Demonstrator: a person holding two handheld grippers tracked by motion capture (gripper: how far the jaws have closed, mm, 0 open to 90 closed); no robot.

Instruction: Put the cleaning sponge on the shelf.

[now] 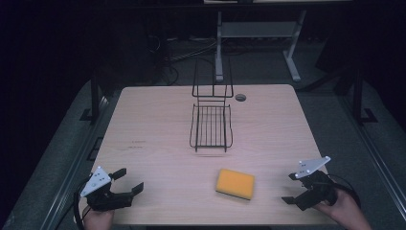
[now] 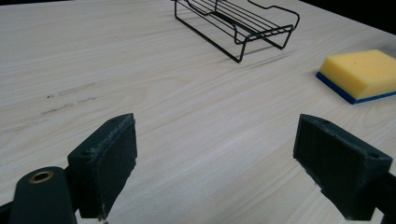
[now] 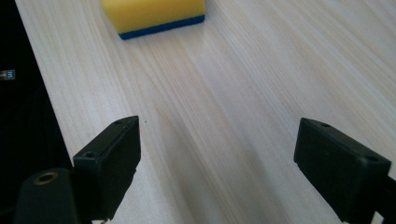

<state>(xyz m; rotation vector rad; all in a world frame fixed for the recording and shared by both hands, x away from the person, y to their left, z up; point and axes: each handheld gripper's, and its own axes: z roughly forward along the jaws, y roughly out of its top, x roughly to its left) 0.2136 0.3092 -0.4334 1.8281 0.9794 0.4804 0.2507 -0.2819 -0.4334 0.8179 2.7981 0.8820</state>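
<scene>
The room is dark around a pale wooden tabletop (image 1: 158, 143), with cables and the legs of another desk on the floor beyond its far edge. At the near left corner the left tongs (image 1: 128, 180) rest low over the wood, jaws spread wide with nothing between them, pointed inward across the tabletop. Toward the middle of the far edge stands one black wire rack (image 1: 211, 125), its tall back frame upright and its shallow basket facing the near side, probably set that way so something can be dropped in from the front. One yellow sponge (image 1: 235, 183) with a blue scouring base lies flat near the near edge, right of centre, between the two tongs and closer to the right pair; it looks laid out as the piece to be picked up. At the near right corner the right tongs (image 1: 290, 188) aim at the sponge, jaws just as wide and empty. Two tongs, one rack, one sponge.
</scene>
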